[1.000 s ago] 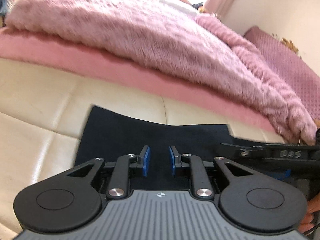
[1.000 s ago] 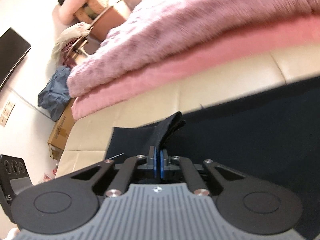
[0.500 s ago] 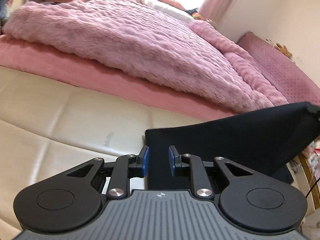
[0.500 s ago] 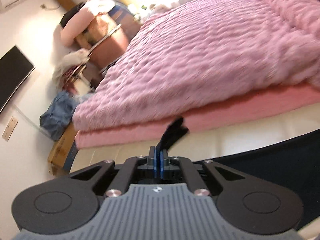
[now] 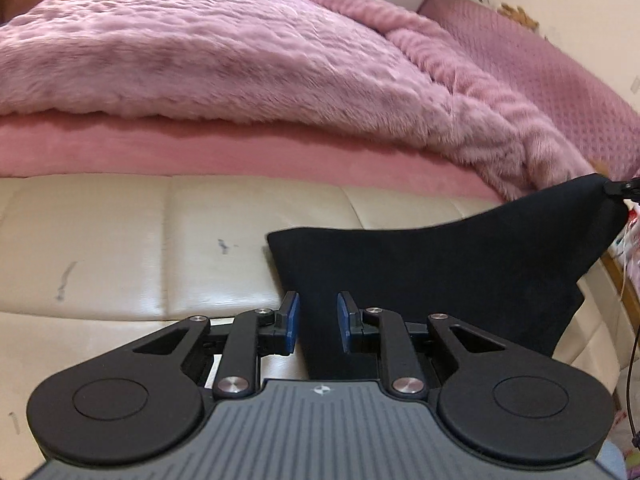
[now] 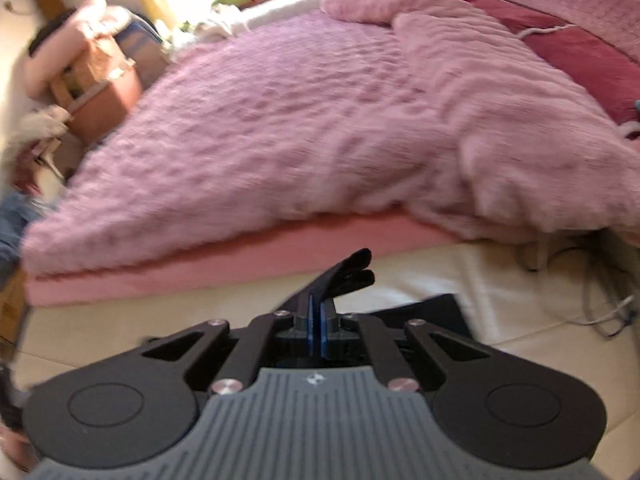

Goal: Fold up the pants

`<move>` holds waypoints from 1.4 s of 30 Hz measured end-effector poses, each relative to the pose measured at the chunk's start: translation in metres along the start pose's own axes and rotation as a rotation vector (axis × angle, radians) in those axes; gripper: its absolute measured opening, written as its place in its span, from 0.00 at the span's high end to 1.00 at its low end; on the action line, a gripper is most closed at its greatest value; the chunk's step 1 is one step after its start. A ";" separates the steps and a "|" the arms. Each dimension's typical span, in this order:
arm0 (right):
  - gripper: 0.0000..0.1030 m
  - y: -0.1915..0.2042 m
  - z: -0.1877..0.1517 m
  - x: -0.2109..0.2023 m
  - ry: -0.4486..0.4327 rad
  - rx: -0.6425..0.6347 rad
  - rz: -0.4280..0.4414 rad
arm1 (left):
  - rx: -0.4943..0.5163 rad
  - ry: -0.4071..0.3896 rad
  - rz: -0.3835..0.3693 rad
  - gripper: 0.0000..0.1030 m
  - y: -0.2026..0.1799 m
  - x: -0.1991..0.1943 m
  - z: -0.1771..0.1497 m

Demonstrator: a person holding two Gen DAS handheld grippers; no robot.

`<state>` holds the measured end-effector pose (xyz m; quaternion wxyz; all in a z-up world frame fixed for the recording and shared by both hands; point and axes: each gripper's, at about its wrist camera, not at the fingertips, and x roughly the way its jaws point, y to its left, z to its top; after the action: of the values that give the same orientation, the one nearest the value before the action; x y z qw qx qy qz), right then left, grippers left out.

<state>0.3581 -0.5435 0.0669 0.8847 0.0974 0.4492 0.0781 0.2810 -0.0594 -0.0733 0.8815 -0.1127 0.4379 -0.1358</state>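
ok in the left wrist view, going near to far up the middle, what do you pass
left claw → pants → cream cushion → pink mattress → fluffy blanket

Pants (image 5: 440, 272) on bench (image 5: 160, 240), blanket (image 5: 240, 52) behind.

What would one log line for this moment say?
left tongs: open, over pants | right tongs: shut on pants, corner lifted | surface: cream bench

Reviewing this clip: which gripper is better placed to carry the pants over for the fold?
Right. The right gripper is shut on a corner of the pants, lifted off the cream bench. The left gripper is open, with fabric lying between its fingers, ungripped.
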 end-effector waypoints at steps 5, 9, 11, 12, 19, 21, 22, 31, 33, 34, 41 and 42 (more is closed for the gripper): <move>1.00 -0.048 -0.016 0.055 0.060 -0.058 -0.161 | 0.059 0.058 0.017 0.78 -0.016 0.027 -0.002; 1.00 -0.069 -0.037 0.095 0.106 -0.109 -0.263 | 0.063 0.097 0.031 0.78 -0.018 0.044 -0.007; 1.00 -0.077 -0.048 0.111 0.116 -0.119 -0.286 | 0.051 0.103 0.034 0.78 -0.016 0.048 -0.009; 1.00 -0.081 -0.054 0.115 0.115 -0.124 -0.294 | 0.042 0.100 0.034 0.78 -0.015 0.048 -0.009; 1.00 -0.090 -0.071 0.135 0.100 -0.122 -0.289 | -0.223 0.078 -0.050 0.59 0.015 0.044 -0.008; 1.00 -0.089 -0.072 0.131 0.095 -0.116 -0.279 | -0.261 0.080 -0.061 0.59 0.019 0.047 -0.009; 1.00 -0.087 -0.074 0.129 0.094 -0.114 -0.276 | -0.271 0.078 -0.065 0.59 0.019 0.050 -0.008; 1.00 -0.091 -0.076 0.129 0.095 -0.054 -0.269 | -0.242 0.080 0.022 0.99 0.007 0.059 -0.001; 1.00 -0.089 -0.076 0.129 0.099 -0.044 -0.273 | -0.208 0.085 0.051 1.00 0.006 0.052 0.000; 1.00 -0.087 -0.076 0.128 0.103 -0.031 -0.270 | -0.196 0.096 0.063 1.00 0.010 0.049 0.000; 1.00 -0.044 -0.106 0.117 0.152 0.014 -0.160 | -0.168 0.180 0.270 1.00 0.089 0.003 -0.015; 1.00 -0.034 -0.115 0.115 0.157 0.009 -0.149 | -0.190 0.175 0.264 1.00 0.108 -0.008 -0.018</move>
<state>0.3340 -0.5384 -0.0968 0.8498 0.0613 0.5233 0.0174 0.2769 0.0437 -0.1122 0.8356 -0.1246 0.5349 0.0138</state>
